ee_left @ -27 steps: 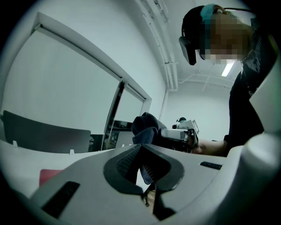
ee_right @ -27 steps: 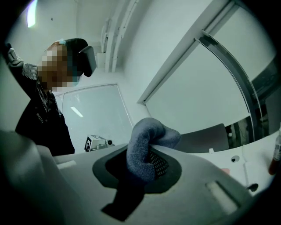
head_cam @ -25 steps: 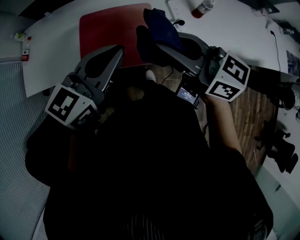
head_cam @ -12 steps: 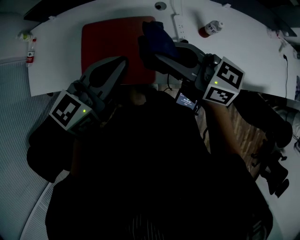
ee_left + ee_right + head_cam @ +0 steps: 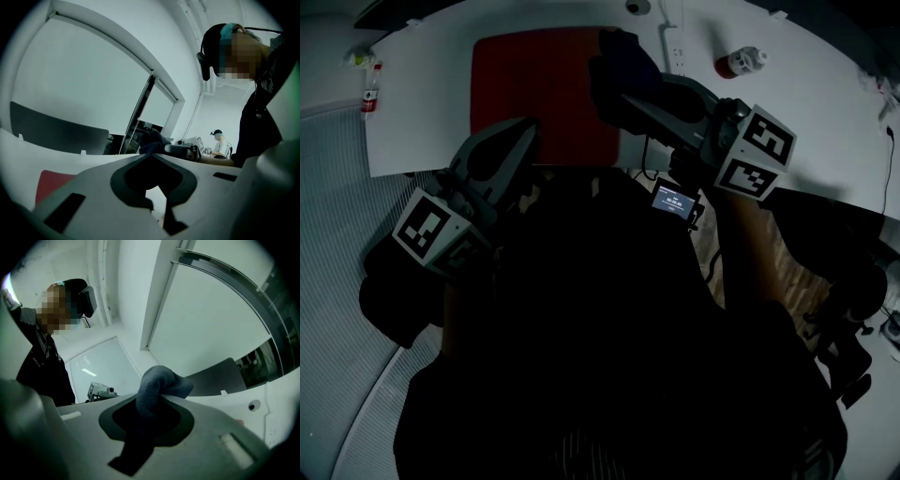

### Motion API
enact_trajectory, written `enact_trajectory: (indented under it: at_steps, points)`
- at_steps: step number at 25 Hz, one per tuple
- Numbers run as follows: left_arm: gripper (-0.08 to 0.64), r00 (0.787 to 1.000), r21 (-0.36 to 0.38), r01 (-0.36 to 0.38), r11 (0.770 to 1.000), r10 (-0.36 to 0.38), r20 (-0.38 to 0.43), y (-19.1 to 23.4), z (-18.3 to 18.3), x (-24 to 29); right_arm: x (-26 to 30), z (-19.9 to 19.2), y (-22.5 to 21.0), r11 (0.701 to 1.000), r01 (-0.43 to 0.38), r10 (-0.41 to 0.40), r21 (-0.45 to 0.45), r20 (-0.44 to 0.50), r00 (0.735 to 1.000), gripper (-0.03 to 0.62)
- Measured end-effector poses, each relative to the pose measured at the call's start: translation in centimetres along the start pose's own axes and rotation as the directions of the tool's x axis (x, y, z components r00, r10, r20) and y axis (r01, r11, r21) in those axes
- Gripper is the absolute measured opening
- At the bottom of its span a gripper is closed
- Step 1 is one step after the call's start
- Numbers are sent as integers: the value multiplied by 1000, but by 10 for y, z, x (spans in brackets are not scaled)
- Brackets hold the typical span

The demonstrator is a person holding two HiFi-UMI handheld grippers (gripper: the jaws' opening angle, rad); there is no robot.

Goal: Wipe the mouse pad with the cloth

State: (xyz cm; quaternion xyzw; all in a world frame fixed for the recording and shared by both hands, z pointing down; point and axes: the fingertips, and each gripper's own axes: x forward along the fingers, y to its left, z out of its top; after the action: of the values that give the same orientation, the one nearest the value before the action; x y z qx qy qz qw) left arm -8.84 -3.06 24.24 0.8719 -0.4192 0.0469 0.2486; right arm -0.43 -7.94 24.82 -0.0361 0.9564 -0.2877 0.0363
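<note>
The red mouse pad (image 5: 539,89) lies on the white table (image 5: 422,94) at the far side of the head view. My right gripper (image 5: 614,89) is shut on a dark blue cloth (image 5: 623,56), held bunched over the pad's right edge. In the right gripper view the cloth (image 5: 159,383) bulges up between the closed jaws of my right gripper (image 5: 150,401). My left gripper (image 5: 525,131) is shut on nothing, its tip over the pad's near edge. In the left gripper view, my left gripper (image 5: 151,155) points past a corner of the pad (image 5: 49,185).
A white power strip (image 5: 675,47) and a red-and-white bottle (image 5: 739,63) lie right of the pad. A small bottle (image 5: 367,80) sits at the table's left corner. A small lit screen (image 5: 675,200) hangs below the right gripper. Another person (image 5: 218,143) sits far off.
The head view has shifted, so the pad sits lower and further right. The right gripper still holds the cloth at the pad's right edge. The left gripper has drawn back slightly to the left.
</note>
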Motion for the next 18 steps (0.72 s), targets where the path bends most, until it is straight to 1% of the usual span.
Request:
enact_trajectory:
  at_steps: [4,7,9,13,16,18]
  points:
    - [7,998,12,57,998,-57,-11,1,-3,5,0,-4,4,999,37,-37,-17,-6,999,67]
    - [8,993,31,105,994,-103,-63,11,-10,21,-10,-4,-2,995,96,-96,-27,1,995,67]
    - [8,987,38,136,990,-132,-96,19,-11,36,-22,0,-10,988,150,-150,-23,17,989,67]
    - [8,974,32,199,979,-194,-119,35,-12,55,-36,8,-24,968,250,-249,-23,37,968,67]
    - [8,967,25,221,975,-216,-137,53,-18,61,-28,12,-30,955,294,-293,-31,40,955,67]
    - [8,963,35,236,971,-230,-138,63,-23,65,-20,12,-35,951,309,-308,-33,33,951,67]
